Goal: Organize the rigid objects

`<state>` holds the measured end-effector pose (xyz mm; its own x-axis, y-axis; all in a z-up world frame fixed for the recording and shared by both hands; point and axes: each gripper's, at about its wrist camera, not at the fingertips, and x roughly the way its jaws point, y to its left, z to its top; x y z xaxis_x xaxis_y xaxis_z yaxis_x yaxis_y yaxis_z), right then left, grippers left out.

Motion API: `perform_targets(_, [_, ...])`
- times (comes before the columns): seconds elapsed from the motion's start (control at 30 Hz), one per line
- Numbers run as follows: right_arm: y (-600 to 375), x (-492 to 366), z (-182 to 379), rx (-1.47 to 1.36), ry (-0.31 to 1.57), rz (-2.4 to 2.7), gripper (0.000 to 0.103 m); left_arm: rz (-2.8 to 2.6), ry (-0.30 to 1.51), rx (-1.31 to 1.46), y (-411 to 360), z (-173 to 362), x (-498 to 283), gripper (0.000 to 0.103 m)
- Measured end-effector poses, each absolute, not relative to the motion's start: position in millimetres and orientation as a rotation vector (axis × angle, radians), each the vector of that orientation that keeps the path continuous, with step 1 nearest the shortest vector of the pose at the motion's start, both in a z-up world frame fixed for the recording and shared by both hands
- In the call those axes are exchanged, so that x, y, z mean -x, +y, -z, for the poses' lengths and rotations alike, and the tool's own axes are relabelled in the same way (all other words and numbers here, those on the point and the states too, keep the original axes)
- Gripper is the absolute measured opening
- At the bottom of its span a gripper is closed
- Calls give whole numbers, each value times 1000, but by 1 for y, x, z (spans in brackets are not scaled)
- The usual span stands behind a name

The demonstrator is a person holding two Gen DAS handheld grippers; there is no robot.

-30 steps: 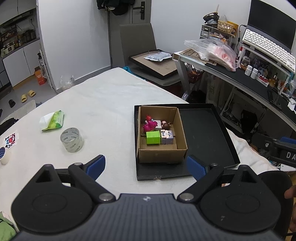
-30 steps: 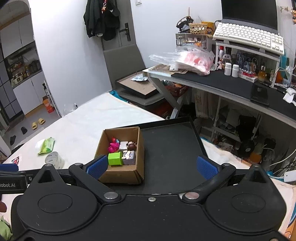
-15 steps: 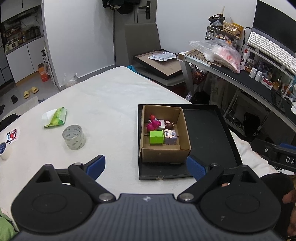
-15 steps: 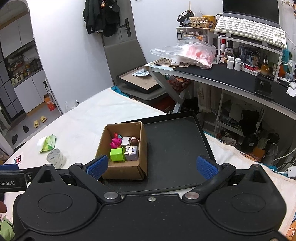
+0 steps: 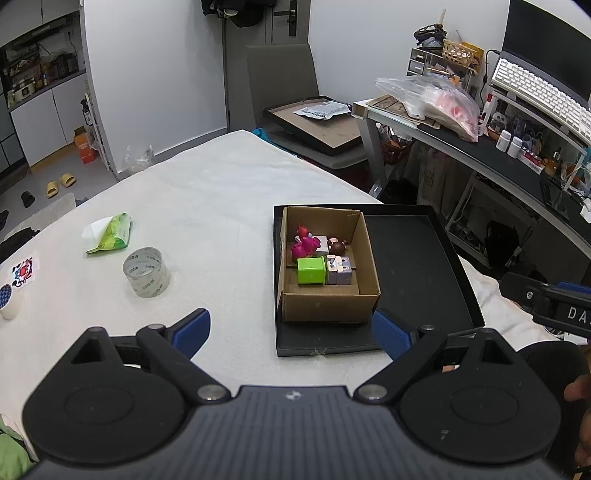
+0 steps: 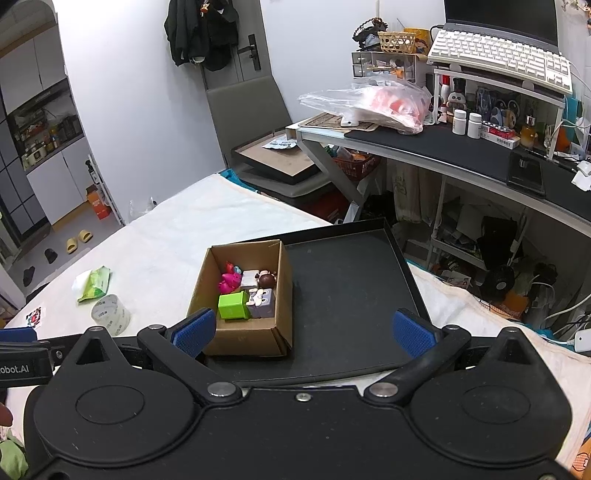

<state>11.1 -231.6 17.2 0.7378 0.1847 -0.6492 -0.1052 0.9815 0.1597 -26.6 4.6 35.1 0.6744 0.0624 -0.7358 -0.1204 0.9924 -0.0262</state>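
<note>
Gaping, empty blue-padded left gripper (image 5: 291,330) and right gripper (image 6: 303,330) above square cardboard box (image 5: 328,314) of blocky toys.

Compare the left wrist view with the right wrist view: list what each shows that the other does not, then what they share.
Only the left wrist view shows the small white cup at the table's left edge and the left hand-held gripper, open and empty.

Only the right wrist view shows the laptop above the keyboard, the phone on the black desk, and the right hand-held gripper, open and empty.

Both show the cardboard box of small toys, with a green cube, standing in the left part of the black tray, plus the tape roll and green packet on the white table.
</note>
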Motion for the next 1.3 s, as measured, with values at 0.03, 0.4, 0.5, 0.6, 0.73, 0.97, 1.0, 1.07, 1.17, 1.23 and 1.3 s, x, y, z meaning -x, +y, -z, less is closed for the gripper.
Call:
perform_targets(0.03, [-232, -11, -17, -115, 724, -160, 103, -102, 826, 76, 4, -35, 26, 94])
perform_targets(0.4, [-231, -11, -17, -112, 724, -157, 103, -102, 826, 76, 5, -35, 26, 94])
perform_targets(0.5, [-231, -12, -17, -111, 724, -156, 103, -100, 828, 80, 5, -34, 26, 94])
perform_targets(0.6, [-231, -11, -17, -111, 723, -157, 103, -100, 828, 79, 5, -34, 27, 94])
perform_targets(0.73, [-231, -11, -17, -112, 722, -159, 103, -97, 830, 84, 4, -33, 27, 94])
perform_targets(0.97, [-232, -9, -20, -103, 713, -154, 103, -95, 830, 84, 3, -32, 28, 94])
perform_targets(1.0, [-232, -9, -20, -102, 712, -154, 103, -95, 830, 84, 4, -32, 27, 94])
perform_targets(1.07, [-231, -9, -21, -100, 713, -152, 103, -95, 829, 85, 3, -33, 27, 94])
perform_targets(1.17, [-231, -9, -22, -96, 714, -152, 103, -95, 829, 86, 3, -33, 27, 94])
perform_targets(1.23, [-230, -8, -23, -88, 714, -154, 103, -92, 829, 86, 2, -34, 27, 94])
perform_targets(1.3, [-229, -7, -24, -84, 712, -156, 103, -92, 829, 84, 0, -34, 27, 94])
